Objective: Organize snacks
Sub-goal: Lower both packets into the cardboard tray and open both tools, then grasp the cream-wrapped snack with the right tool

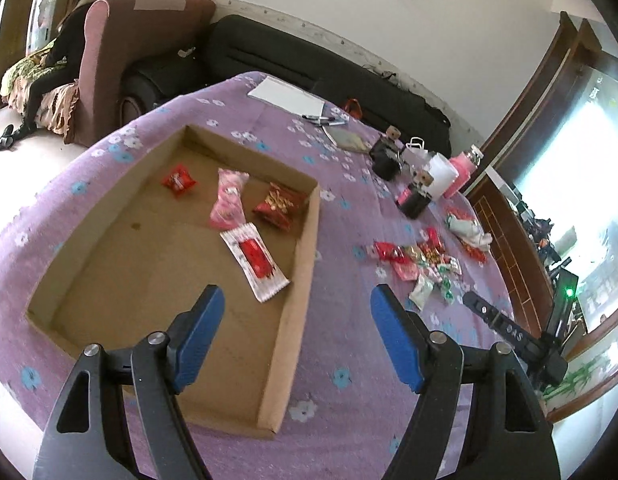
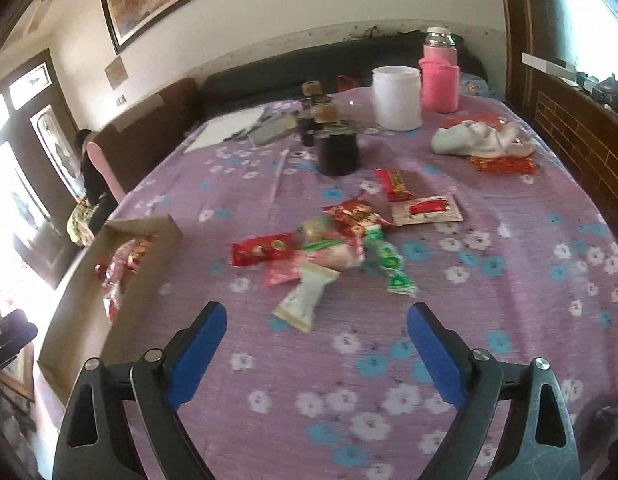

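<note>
Four snack packets (image 1: 245, 224) lie in the cardboard tray (image 1: 305, 264); both the left gripper (image 1: 297, 312) and right gripper (image 2: 317, 328) gape empty.

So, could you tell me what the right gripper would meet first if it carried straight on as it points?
Probably the cream packet, nearest of the loose snacks; the right gripper is open and empty, though depth is unclear.

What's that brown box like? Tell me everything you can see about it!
The box is a shallow, open tray of plain brown cardboard with low walls and a small stain on its floor. It lies flat on the purple flowered cloth. Four wrapped snacks rest inside: two red, one pink, one white and red. Nothing grips it.
</note>
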Demonstrator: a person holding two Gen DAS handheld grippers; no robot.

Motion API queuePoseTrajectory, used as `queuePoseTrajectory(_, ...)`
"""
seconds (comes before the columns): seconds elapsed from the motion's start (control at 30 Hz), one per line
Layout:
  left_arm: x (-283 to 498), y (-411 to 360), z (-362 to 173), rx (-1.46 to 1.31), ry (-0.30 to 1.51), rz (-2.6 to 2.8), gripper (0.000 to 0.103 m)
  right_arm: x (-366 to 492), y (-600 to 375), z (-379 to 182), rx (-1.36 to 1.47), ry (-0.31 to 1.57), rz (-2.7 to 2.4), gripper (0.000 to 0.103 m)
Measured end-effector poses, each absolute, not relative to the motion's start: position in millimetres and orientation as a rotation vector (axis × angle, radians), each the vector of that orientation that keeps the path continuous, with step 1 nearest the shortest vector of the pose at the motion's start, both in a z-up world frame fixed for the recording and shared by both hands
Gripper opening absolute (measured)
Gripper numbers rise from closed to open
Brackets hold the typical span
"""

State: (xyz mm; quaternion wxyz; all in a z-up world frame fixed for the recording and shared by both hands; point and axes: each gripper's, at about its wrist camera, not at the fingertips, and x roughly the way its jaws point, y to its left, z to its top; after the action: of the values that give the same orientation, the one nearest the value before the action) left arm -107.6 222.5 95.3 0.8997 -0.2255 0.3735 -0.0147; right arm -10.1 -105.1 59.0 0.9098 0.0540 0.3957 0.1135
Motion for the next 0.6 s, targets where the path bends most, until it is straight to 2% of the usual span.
queuePoseTrajectory(0.1,-112.3,220.1,90.1,-0.467,0.796,-0.032,0.076,-3.4,-112.0,54.3,0.114,0.834,0.214,0.074)
queuePoseTrajectory(0.17,-114.5,223.4,87.7,-0.469,0.8,-0.021,0.076,6.1,-114.2,49.1,0.124,0.873,0.212,0.049)
queuePoseTrajectory(0.2,-115.8,224.0,87.2,-0.469,0.798,-0.017,0.076,11.1,-115.1,47.2,0.141,0.887,0.216,0.044)
queuePoseTrajectory(0.23,-116.6,225.6,85.8,-0.467,0.797,-0.01,0.076,16.8,-117.0,45.4,0.165,0.902,0.22,0.033)
queuePoseTrajectory(0.27,-116.8,226.7,84.2,-0.463,0.796,0.001,0.076,21.2,-117.9,44.5,0.183,0.913,0.222,0.03)
queuePoseTrajectory(0.6,-106.2,223.5,77.7,-0.439,0.81,-0.013,0.076,74.3,-66.9,37.2,0.087,0.952,0.252,0.033)
